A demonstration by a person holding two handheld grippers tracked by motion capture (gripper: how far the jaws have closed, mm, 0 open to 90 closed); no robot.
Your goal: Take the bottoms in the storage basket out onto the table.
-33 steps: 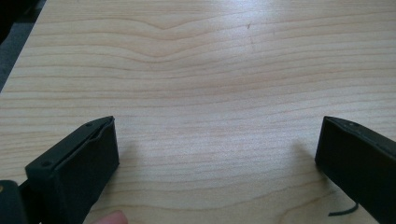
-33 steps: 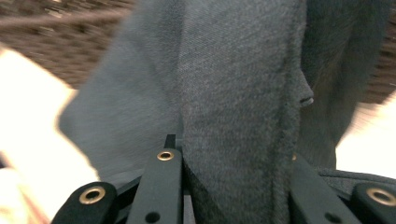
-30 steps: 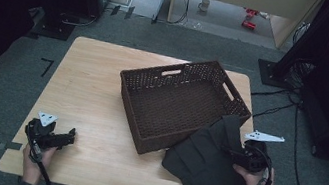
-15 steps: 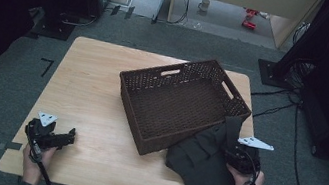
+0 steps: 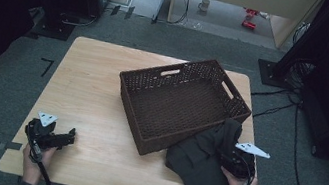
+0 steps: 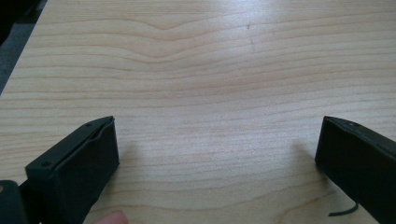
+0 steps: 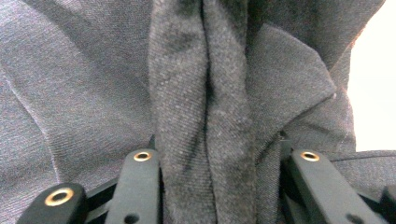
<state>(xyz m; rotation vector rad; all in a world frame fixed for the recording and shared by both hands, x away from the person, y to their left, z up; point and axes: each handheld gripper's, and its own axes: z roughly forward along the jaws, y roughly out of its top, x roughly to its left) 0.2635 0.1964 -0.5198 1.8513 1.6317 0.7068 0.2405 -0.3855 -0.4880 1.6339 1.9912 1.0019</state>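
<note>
Dark cloth (image 5: 201, 162) bunched against the front right corner of the basket (image 5: 175, 107), pinched in a fold between the right gripper (image 5: 231, 160), with the left gripper (image 5: 66, 138) spread wide, far left of the basket.

A dark grey cloth (image 5: 198, 164) is seen crumpled at the near right corner of the table (image 5: 97, 86). Its upper end is leaned against the basket (image 5: 178, 106) wall. A thick fold of it is pinched in the right claw (image 7: 219, 186).
</note>
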